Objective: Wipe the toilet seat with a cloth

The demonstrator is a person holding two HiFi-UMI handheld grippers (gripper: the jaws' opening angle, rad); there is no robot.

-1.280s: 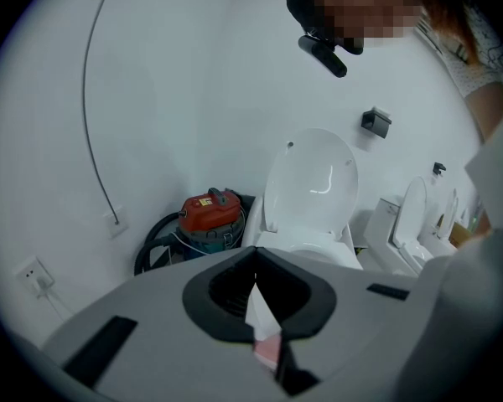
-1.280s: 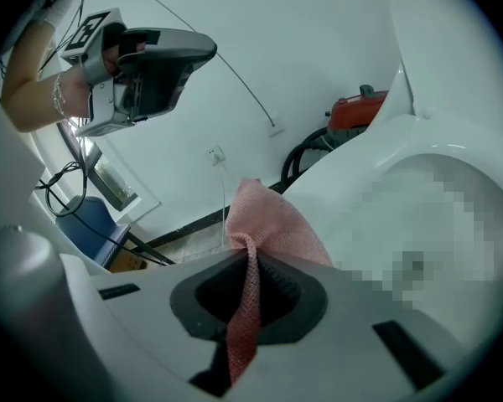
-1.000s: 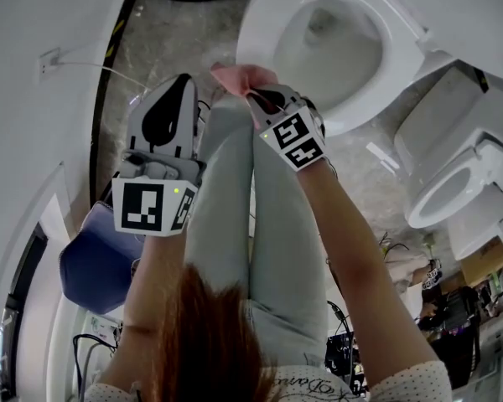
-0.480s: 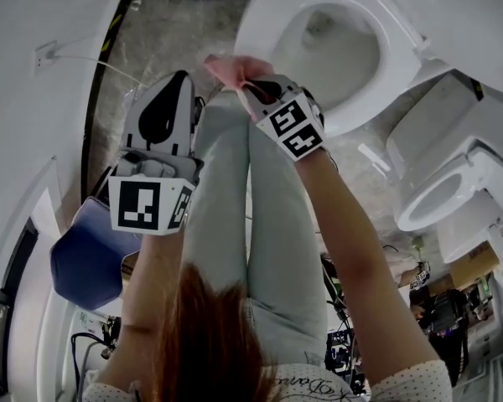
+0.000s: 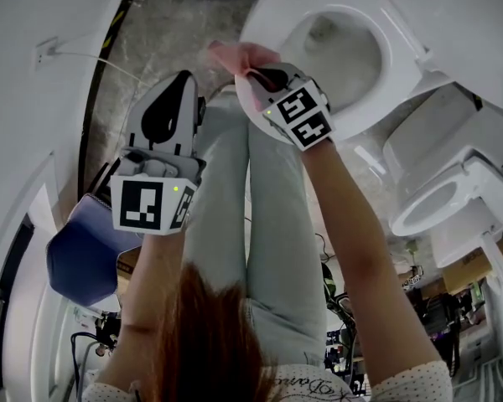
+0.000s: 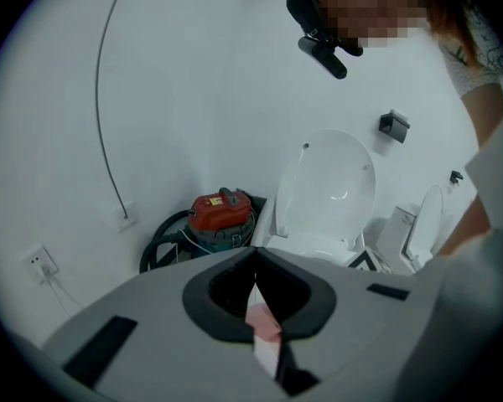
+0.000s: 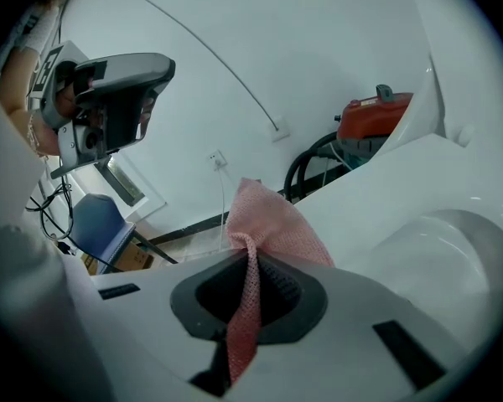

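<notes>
Gripping a pink cloth (image 5: 233,57) tight between them, the right tongs (image 5: 253,75) sit at the near edge of the toilet seat (image 5: 264,30), the bunched end of the cloth poking out just beside the rim. Whether it touches the rim I cannot tell. The left tongs (image 5: 178,82) hang well back over the floor (image 5: 151,40), pressed together on nothing. To my eye no wiping shows on the seat, so the whole pass around the ring looks left to do.
</notes>
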